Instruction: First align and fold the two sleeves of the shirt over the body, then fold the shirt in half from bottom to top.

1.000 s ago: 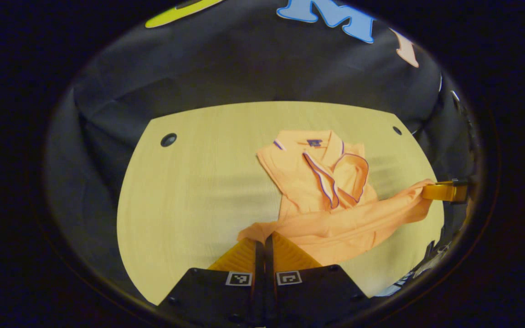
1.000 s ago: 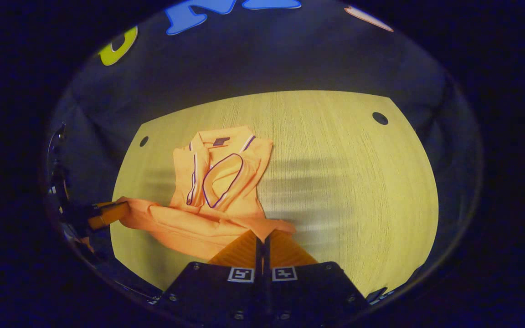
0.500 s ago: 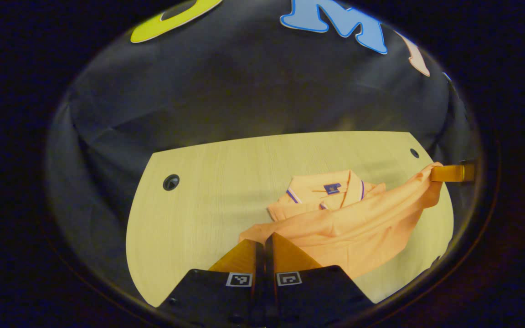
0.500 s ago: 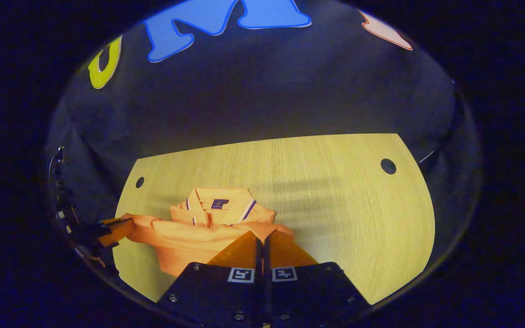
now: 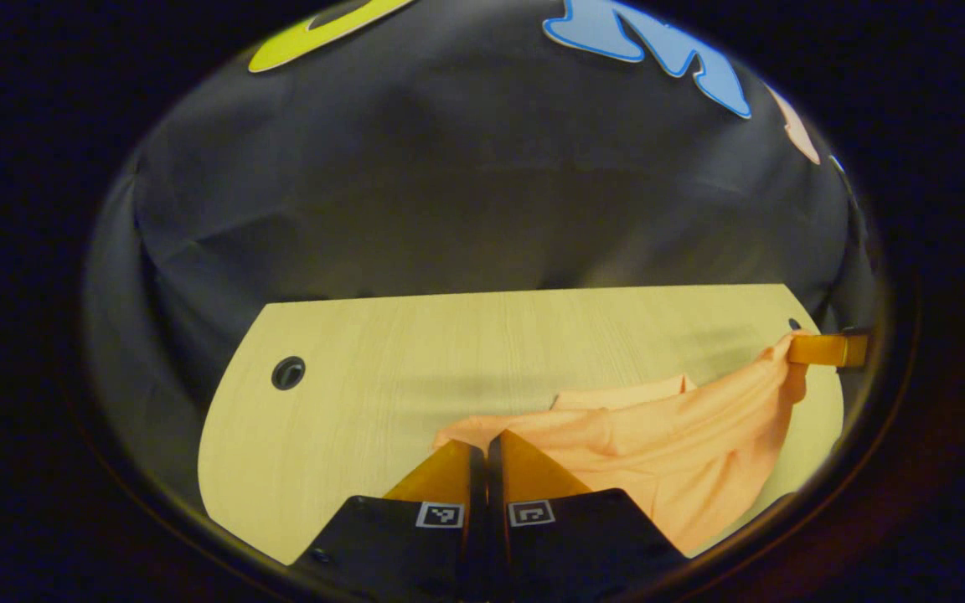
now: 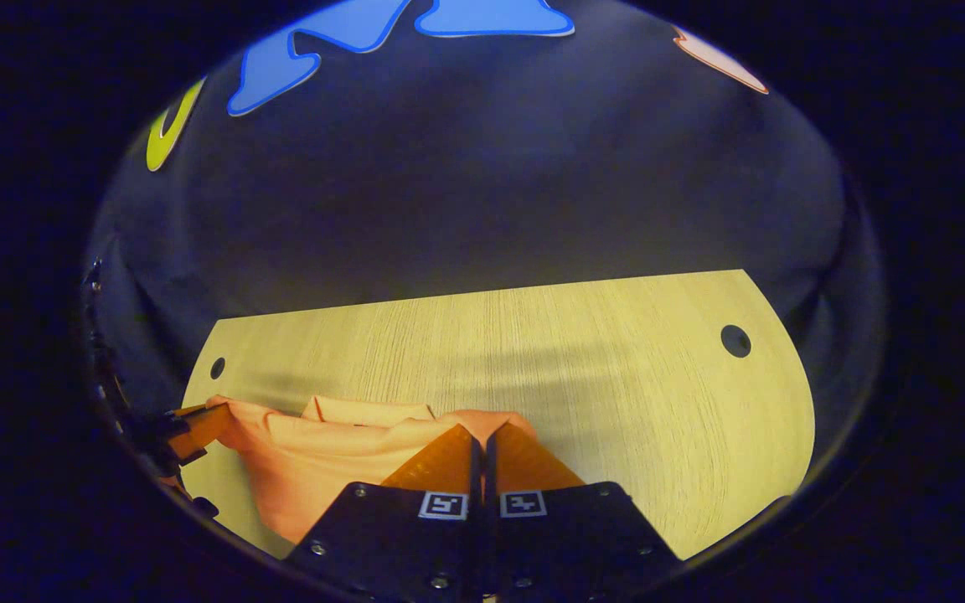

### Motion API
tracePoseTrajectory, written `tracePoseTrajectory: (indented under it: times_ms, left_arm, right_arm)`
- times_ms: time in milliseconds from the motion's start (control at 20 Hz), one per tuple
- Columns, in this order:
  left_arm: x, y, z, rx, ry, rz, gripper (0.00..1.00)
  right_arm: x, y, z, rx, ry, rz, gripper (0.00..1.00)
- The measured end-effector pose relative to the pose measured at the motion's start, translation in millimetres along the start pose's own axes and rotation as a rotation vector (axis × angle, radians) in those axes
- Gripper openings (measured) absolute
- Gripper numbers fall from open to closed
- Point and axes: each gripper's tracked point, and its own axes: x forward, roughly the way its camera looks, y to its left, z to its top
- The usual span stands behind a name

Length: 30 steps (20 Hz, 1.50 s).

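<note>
In the left gripper view the left gripper [image 5: 479, 448] has its jaws pressed together on a corner of the orange shirt [image 5: 667, 435], the cloth bunching right at the fingertips. From that pinch the fabric runs off to the right of the jaws as a raised, sagging sheet, up to the right gripper [image 5: 826, 349], which is seen far out at the right edge with the other corner of the cloth at its tip. Just beyond the sheet's upper edge a small peak of the shirt shows. In the right gripper view the right gripper [image 6: 482, 440] likewise has its jaws closed on a corner of the shirt [image 6: 315, 461], and the cloth stretches away to the left of the jaws, hanging slack in the middle, to the left gripper [image 6: 198, 423] near the left edge. Ahead of both pairs of jaws lies the pale wooden table [image 6: 600, 368], with a dark round hole [image 6: 735, 341] off to the right of the right gripper and a second hole [image 5: 288, 372] off to the left of the left gripper.
</note>
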Motion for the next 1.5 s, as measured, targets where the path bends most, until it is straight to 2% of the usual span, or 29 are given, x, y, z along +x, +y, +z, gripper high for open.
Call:
tracePoseTrajectory:
  times_ms: [350, 400, 450, 750, 850, 950, 1000, 1050, 1100, 1150, 1200, 1250, 1400, 1500]
  left_arm:
    - [40.0, -8.1, 5.6, 0.051, -0.057, 0.016, 0.07]
    - [44.5, -7.9, 3.4, 0.046, -0.055, 0.021, 0.05]
    - [48.5, -6.7, -0.8, 0.035, -0.052, 0.026, 0.07]
    - [62.3, 2.1, -21.3, -0.019, -0.007, 0.044, 0.05]
    - [61.5, 0.3, -22.0, -0.027, 0.002, 0.038, 0.05]
    - [56.3, -3.9, -18.5, -0.044, 0.011, -0.001, 0.07]
    - [52.2, -3.8, -16.0, -0.052, 0.012, -0.014, 0.14]
    - [47.4, -5.6, -14.9, -0.061, 0.012, -0.036, 0.17]
    - [42.3, -7.8, -14.1, -0.063, 0.007, -0.049, 0.38]
    - [31.8, -13.2, -18.2, -0.061, 0.002, -0.058, 0.58]
    - [23.3, -13.0, -15.4, -0.057, -0.003, -0.06, 0.79]
    - [25.4, -16.5, -7.3, -0.054, -0.013, -0.059, 0.75]
    - [-5.9, -24.2, 5.8, -0.047, -0.049, -0.069, 0.75]
    - [-33.5, -29.1, 13.4, -0.042, -0.068, -0.071, 0.7]
  right_arm:
    - [50.7, -8.0, 1.2, -0.02, -0.04, -0.025, 0.0]
    - [55.2, -8.3, -2.8, -0.021, -0.031, -0.025, 0.0]
    - [58.9, -9.0, -6.2, -0.023, -0.024, -0.025, 0.0]
    - [66.2, -1.4, -16.2, -0.067, -0.006, -0.034, 0.0]
    - [70.0, -0.8, -21.2, -0.075, 0.012, -0.036, 0.01]
    - [69.1, -1.5, -22.9, -0.079, 0.017, -0.027, 0.05]
    - [65.3, -1.8, -21.2, -0.078, 0.013, -0.025, 0.06]
    - [62.4, 1.1, -23.8, -0.074, 0.009, -0.015, 0.12]
    - [57.8, 3.0, -25.7, -0.073, 0.011, -0.01, 0.23]
    - [54.1, 3.5, -25.9, -0.074, 0.014, -0.005, 0.37]
    - [49.0, 4.8, -25.8, -0.072, 0.014, 0.001, 0.42]
    - [46.0, 5.4, -26.1, -0.073, 0.012, -0.001, 0.51]
    - [16.4, 11.2, -24.0, -0.059, -0.01, 0.006, 0.56]
    - [-7.2, 10.0, -16.4, -0.052, -0.037, 0.011, 0.55]
